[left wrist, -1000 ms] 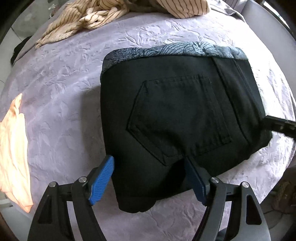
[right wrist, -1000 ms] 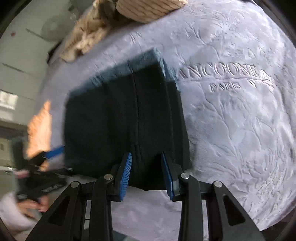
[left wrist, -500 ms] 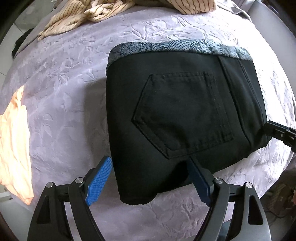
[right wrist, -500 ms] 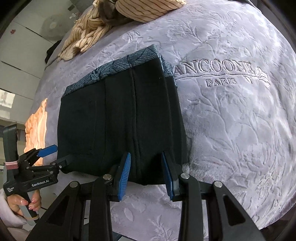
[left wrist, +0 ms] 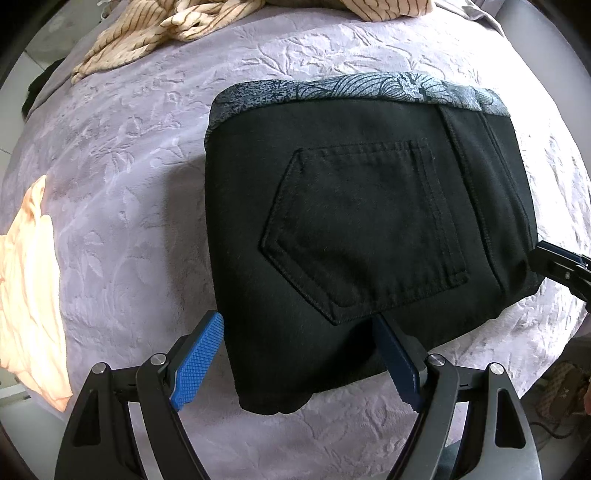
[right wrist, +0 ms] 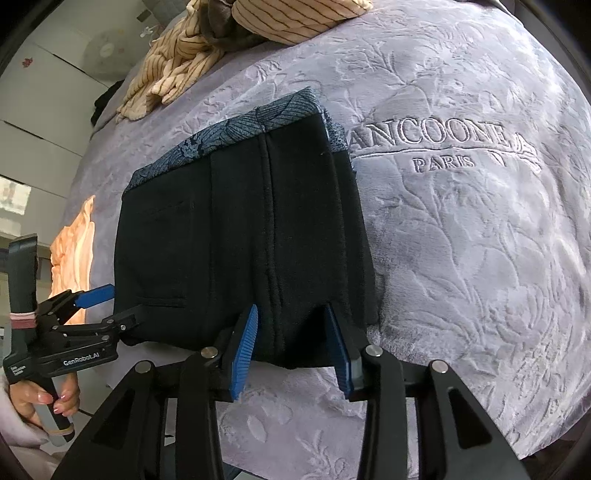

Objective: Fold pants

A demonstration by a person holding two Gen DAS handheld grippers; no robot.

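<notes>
Folded black pants (left wrist: 354, 229) on bed, corner between open left hand-held gripper (left wrist: 299, 354), right hand-held gripper (right wrist: 291, 343) opening astride near edge

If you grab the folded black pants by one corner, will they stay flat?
Probably not. The folded black pants are soft stacked layers, so they would likely droop and unfold. The plush lilac blanket looks grippy, so sliding them may drag.

Bedroom, plush bedspread (right wrist: 461, 240), strewn clothes (left wrist: 166, 33)

Matt black cloth pants (left wrist: 362, 236), plush embossed lilac blanket (left wrist: 122, 177)
</notes>
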